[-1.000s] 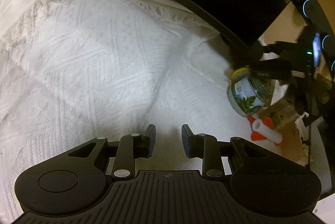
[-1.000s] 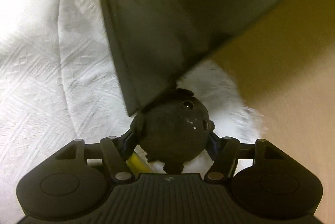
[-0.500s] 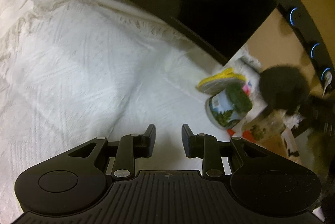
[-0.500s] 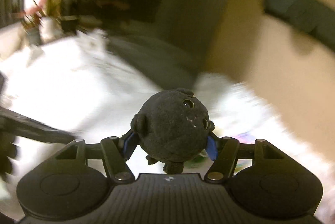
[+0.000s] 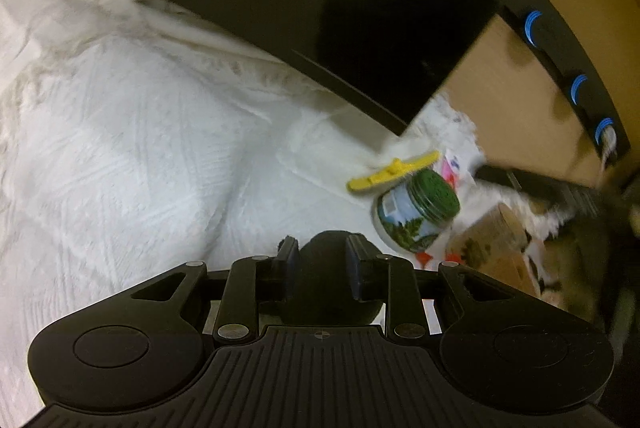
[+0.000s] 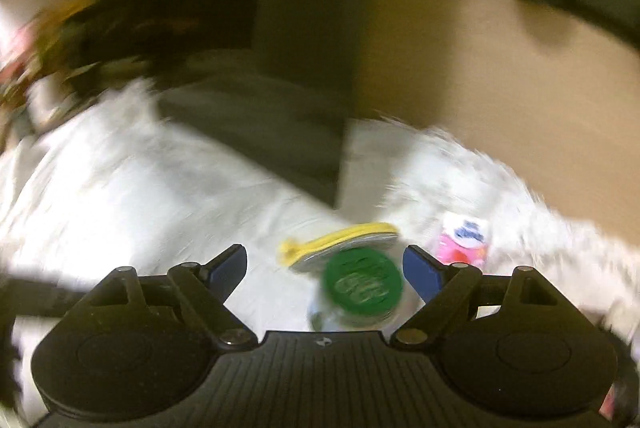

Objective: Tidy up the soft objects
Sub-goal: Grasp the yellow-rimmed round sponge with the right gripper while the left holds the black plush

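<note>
A round black plush toy [image 5: 326, 280] sits between the fingers of my left gripper [image 5: 322, 260], above the white blanket [image 5: 140, 148]; the fingers press its sides. My right gripper [image 6: 325, 266] is open and empty, its blue-padded fingers spread wide above a jar with a green lid [image 6: 362, 282]. The right wrist view is blurred by motion. The jar also shows in the left wrist view [image 5: 418, 216], lying on its side at the right.
A yellow flat object [image 5: 394, 172] lies by the jar. A pink and white packet [image 6: 464, 240] and a cardboard box [image 5: 492, 248] lie at the right. A large black panel [image 5: 320, 8] stands behind the blanket. A tan wall [image 6: 480, 68] is at the right.
The black plush toy has passed from my right gripper to my left. My right gripper has opened wide and swung over the jar. My left gripper now holds the toy.
</note>
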